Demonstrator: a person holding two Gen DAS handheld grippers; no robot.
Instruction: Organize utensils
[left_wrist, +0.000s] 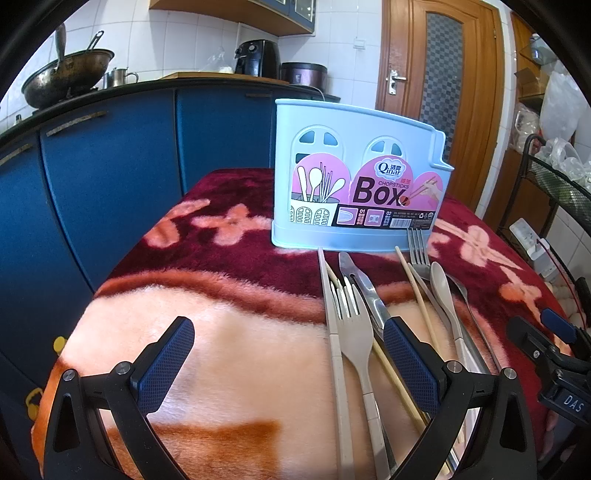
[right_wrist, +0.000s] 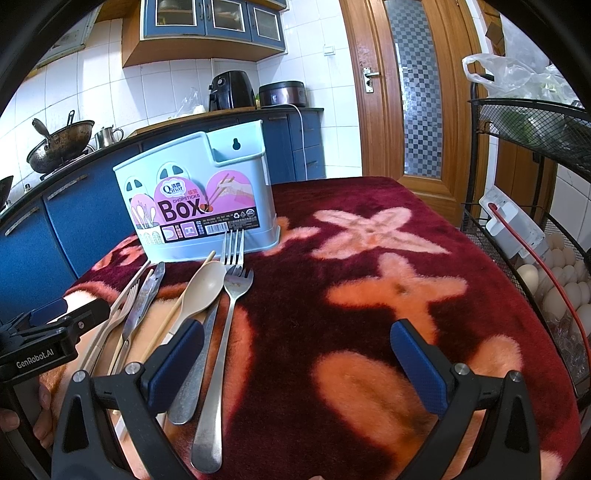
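— utensils (left_wrist: 354, 332): where?
— flat on the blanket (left_wrist: 229, 332), under the left claw (left_wrist: 288, 365)'s right finger and the right claw (right_wrist: 295, 365)'s left finger. both claws gape, empty.
— farther?
— box (left_wrist: 354, 177), upright just behind their tips.

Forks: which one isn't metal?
The beige plastic fork, leftmost, beside the knife. The other two forks are shiny steel.

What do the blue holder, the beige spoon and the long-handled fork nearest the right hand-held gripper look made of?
Holder: apparently moulded plastic, matte pale blue, cut-out windows. Beige spoon: matte, opaque, likely plastic or wheat-fibre composite. Fork: probably stainless steel, grey and reflective.
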